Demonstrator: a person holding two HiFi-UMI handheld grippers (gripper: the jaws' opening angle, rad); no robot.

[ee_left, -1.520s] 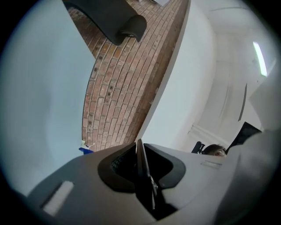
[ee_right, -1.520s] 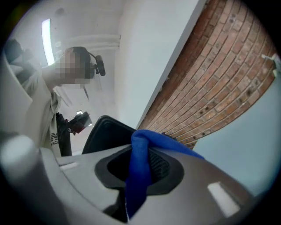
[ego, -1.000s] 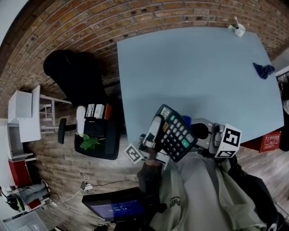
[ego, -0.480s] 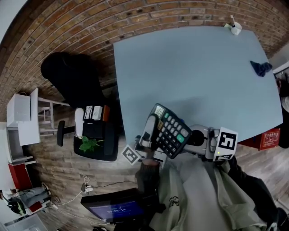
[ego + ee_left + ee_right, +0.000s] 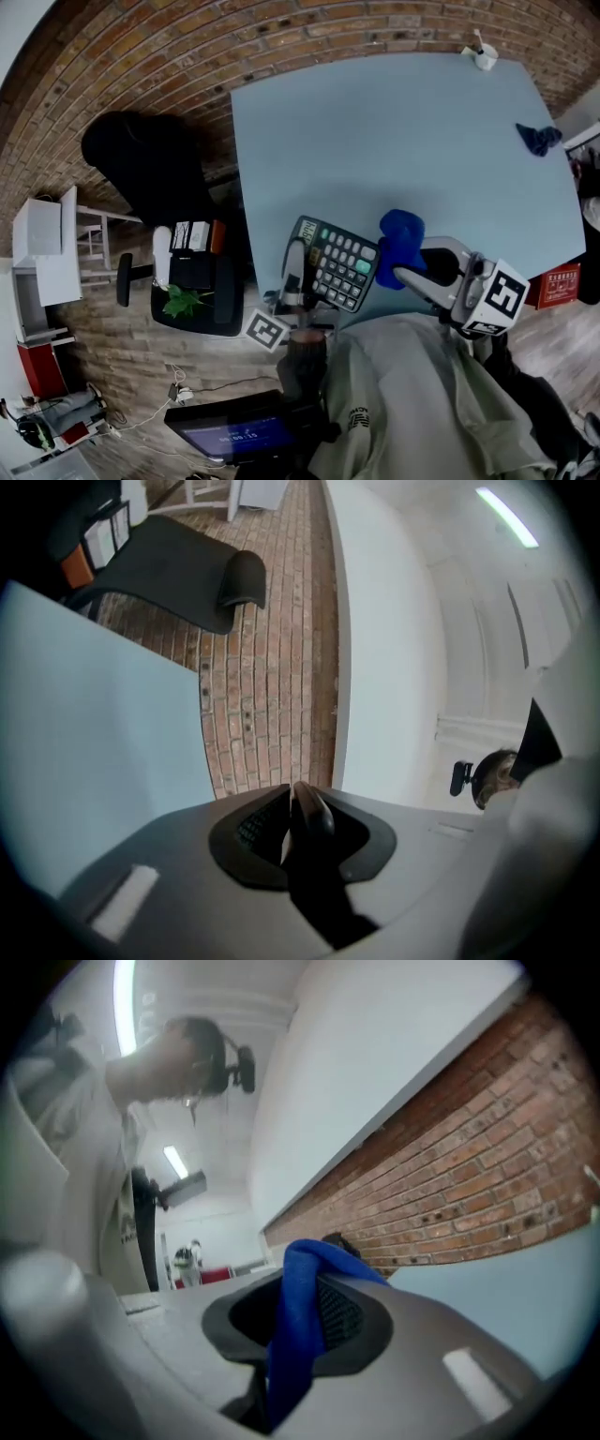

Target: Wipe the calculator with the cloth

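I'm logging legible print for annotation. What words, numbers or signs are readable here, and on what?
"00:00:15", as best it reads, on the dark screen down by the floor.
Keys and display of the calculator: too small to read.
White print on the red box: too blurred to read.
Logo on the sweater: unreadable.

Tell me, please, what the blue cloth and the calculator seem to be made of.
The cloth: soft blue fabric, matte, perhaps microfibre; it bunches into rounded folds and hangs limp. The calculator: probably hard plastic, with a dark body; it keeps a flat, rigid shape. Its pale keys may be plastic or rubber; the pictures do not settle that.
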